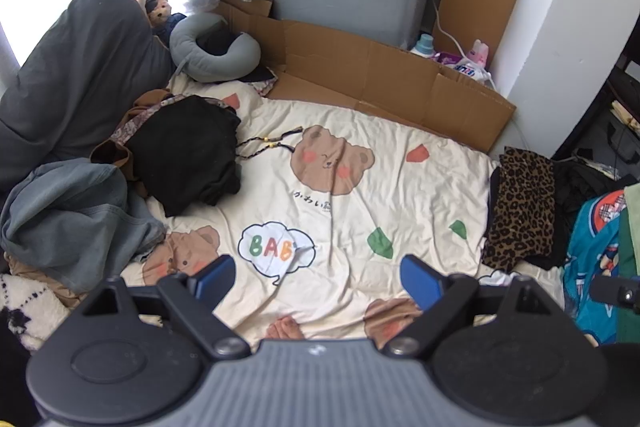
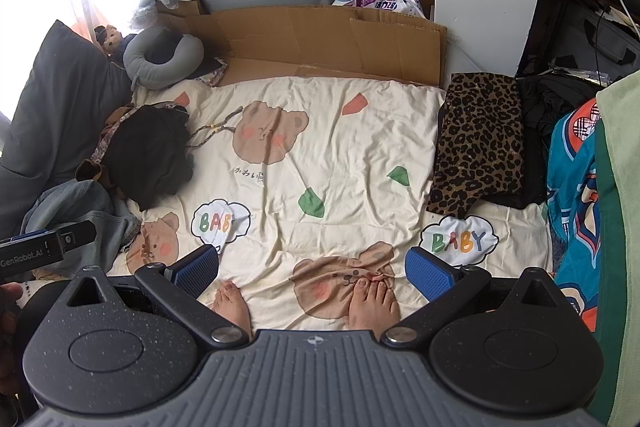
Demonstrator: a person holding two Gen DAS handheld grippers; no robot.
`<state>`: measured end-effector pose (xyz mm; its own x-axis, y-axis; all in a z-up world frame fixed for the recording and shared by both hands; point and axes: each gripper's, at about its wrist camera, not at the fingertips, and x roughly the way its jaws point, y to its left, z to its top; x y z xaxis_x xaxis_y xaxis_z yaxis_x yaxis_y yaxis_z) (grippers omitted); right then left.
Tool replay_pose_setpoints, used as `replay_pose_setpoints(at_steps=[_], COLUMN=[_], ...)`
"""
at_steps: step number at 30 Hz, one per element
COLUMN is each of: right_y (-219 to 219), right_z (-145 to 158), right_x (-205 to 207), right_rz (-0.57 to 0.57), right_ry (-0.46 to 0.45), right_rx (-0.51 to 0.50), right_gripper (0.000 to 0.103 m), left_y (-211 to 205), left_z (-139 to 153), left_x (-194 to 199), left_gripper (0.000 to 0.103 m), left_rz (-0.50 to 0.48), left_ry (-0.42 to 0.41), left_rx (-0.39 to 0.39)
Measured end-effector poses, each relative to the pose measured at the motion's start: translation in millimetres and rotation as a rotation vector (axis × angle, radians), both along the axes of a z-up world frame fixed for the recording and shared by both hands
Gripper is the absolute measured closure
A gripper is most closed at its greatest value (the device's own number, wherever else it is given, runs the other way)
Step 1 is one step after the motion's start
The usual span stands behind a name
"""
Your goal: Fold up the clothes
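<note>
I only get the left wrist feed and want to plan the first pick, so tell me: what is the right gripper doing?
Observer: The right gripper hangs open and empty over the bear-print sheet.
Operator: Anything near it I can't see?
Observer: A second BABY cloud print lies just ahead of its right finger, below the folded leopard-print garment.
Operator: Where does the person stand?
Observer: Both bare feet rest on the sheet's near edge, between the fingers.

two grippers (image 2: 312, 273), two bare feet (image 2: 374, 303), one neck pillow (image 2: 160, 61)
</note>
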<state>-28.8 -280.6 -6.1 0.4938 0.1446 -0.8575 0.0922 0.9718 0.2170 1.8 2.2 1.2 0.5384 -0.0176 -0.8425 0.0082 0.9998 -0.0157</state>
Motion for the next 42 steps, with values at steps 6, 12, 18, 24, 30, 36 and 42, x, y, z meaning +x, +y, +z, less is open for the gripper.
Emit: replay_pose_setpoints(at_steps=[6, 12, 18, 24, 30, 36, 42], right_y=[1.4, 5.4, 7.1, 7.9, 8.1, 6.8, 5.0], right_z=[-0.9, 0.3, 0.2, 1.1, 0.6, 0.2, -2.1], right_x=[-1.6, -2.6, -2.7, -3.3, -2.1, -1.3, 0.3], right_rz=[0.005, 0.013, 0.018, 0.014, 0.016, 0.015, 0.02], right_ry=[-0.009, -0.017, -0.018, -0.018, -0.009, -0.007, 0.003], right_rx=[-0.001, -0.013, -0.021, -0.037, -0.054, -0.049, -0.051], right_gripper=[0.001, 0.001, 0.001, 0.001, 0.001, 0.001, 0.001], left_y=[1.9, 7.8, 7.9, 5.4, 3.0, 3.3, 7.2], left_z=[1.8, 1.5, 0.7, 1.0, 0.6, -1.0, -1.6], left_x=[-3.1, -3.4, -2.7, -4.8, -4.1, -3.1, -3.3], left_gripper=[0.012, 0.012, 0.012, 0.012, 0.012, 0.012, 0.012], left_rz=[-0.003, 0.005, 0.001, 0.003, -0.003, -0.014, -0.008], left_ry=[-0.004, 0.0, 0.002, -0.005, -0.002, 0.003, 0.007], left_rx=[0.01, -0.005, -0.012, 0.006, 0.014, 0.01, -0.006])
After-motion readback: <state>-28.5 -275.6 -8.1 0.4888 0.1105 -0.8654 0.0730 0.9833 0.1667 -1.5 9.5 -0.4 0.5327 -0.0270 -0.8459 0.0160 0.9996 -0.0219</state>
